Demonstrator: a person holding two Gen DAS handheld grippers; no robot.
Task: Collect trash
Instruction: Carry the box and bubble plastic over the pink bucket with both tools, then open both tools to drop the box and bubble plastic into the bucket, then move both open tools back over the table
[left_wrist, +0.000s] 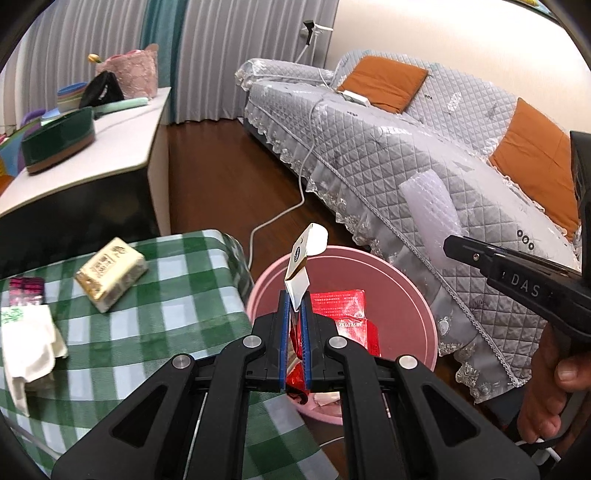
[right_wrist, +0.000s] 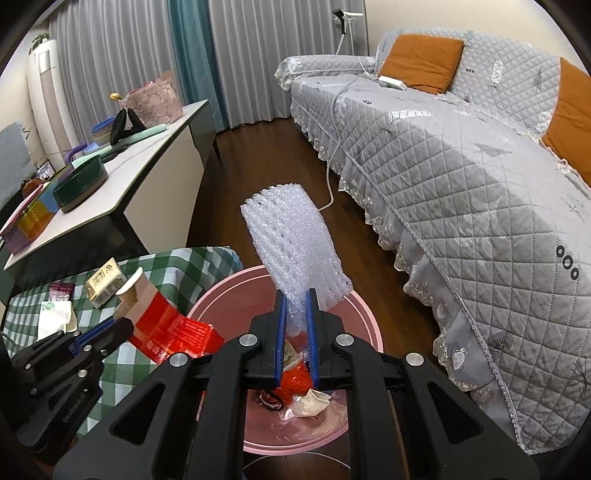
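My left gripper (left_wrist: 294, 295) is shut on a flattened red and white carton (left_wrist: 300, 266) with a white cap, and holds it over the pink bin (left_wrist: 406, 295). The right wrist view shows the same carton (right_wrist: 173, 332) in the left gripper (right_wrist: 118, 325) at the bin's left rim. My right gripper (right_wrist: 296, 295) is shut on a sheet of bubble wrap (right_wrist: 295, 243) that stands up above the pink bin (right_wrist: 369, 317). Red wrappers (right_wrist: 295, 376) and crumpled paper lie in the bin. From the left wrist, the right gripper (left_wrist: 454, 247) with its bubble wrap (left_wrist: 432, 206) shows at the right.
A table with a green checked cloth (left_wrist: 166, 314) stands left of the bin and bears a tissue pack (left_wrist: 110, 273), a white cloth (left_wrist: 29, 343) and a dark pink packet (left_wrist: 26, 291). A grey quilted sofa (right_wrist: 461, 184) runs along the right. A white cable (left_wrist: 280, 214) crosses the wooden floor. A sideboard (right_wrist: 155, 166) stands behind the table.
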